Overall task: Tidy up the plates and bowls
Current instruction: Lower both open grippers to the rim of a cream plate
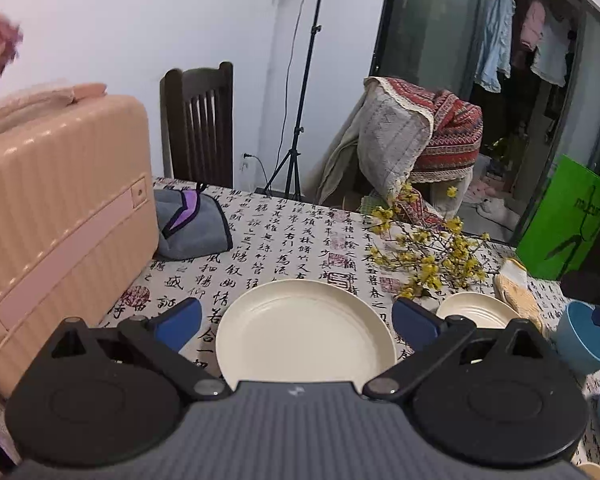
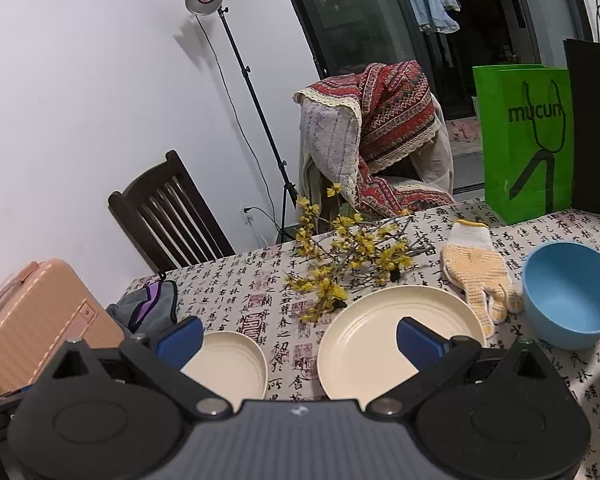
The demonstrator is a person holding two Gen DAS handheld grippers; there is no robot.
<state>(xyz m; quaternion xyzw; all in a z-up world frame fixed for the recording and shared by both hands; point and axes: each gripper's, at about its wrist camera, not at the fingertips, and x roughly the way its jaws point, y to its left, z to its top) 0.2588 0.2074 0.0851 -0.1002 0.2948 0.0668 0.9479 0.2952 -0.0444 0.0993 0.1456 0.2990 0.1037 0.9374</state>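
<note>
Both grippers hover over the surface (image 1: 300, 232) with jaws spread wide and holding nothing. Between the jaws of the left gripper (image 1: 296, 322) lies a cream plate (image 1: 304, 334), empty; a second cream plate (image 1: 476, 312) lies just beyond its right jaw. The right gripper (image 2: 300, 338) has that second plate (image 2: 396, 340) under its right jaw, and an empty blue bowl (image 2: 572, 300) further right. Behind the bowl stands a green bag (image 2: 524, 136) printed "mucun". The tablecloth bears Chinese calligraphy.

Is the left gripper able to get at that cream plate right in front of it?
Probably yes. The left gripper is open, the cream plate lies between its fingers, and nothing rests on the plate or blocks the way.
</note>
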